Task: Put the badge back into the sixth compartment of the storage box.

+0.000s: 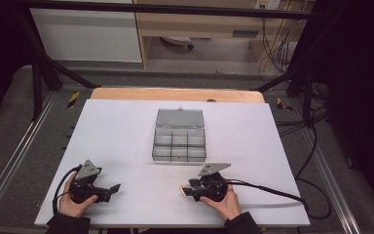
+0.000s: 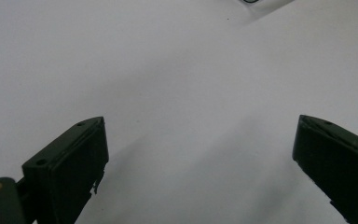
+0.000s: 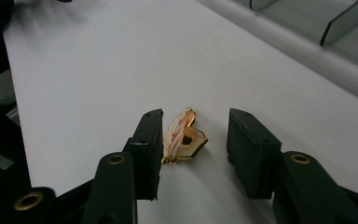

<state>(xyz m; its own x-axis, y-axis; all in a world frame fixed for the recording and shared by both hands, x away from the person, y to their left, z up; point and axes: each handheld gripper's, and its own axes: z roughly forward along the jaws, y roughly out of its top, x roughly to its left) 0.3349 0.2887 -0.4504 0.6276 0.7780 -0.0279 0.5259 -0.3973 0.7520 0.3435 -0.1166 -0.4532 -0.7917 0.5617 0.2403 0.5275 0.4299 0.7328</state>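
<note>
— One small gold-rimmed clip [image 3: 182, 136], pinkish on its face, lies on the white board [image 1: 121, 141] between the jaws of the right gripper [image 3: 194, 140].
— Held?
— No. The jaws stand apart. The clip sits close against the one seen on the left in the right gripper view, possibly touching it, with a clear gap to the other. In the high view it is a pale speck [image 1: 182, 190] at that gripper's tip.
— And the left gripper [image 2: 200, 140]?
— Jaws spread wide over bare white board, nothing between them. In the high view it rests near the board's front left corner, a hand [image 1: 73, 202] wrapped round it; the other hand [image 1: 224, 200] holds the right gripper [image 1: 189, 190] nearer the middle front, its cable [image 1: 272, 192] trailing off to the right.
— What else is on the board?
— A clear plastic compartment box [image 1: 179, 141] with its lid open and leaning back, at the centre, just beyond the right gripper.
— The surroundings?
— The board lies on a wooden table [image 1: 175, 94]. Grey carpet and metal rails run along both sides, black frame bars [image 1: 44, 63] cross behind, and cables [image 1: 277, 48] hang by a wooden cabinet at the back.
</note>
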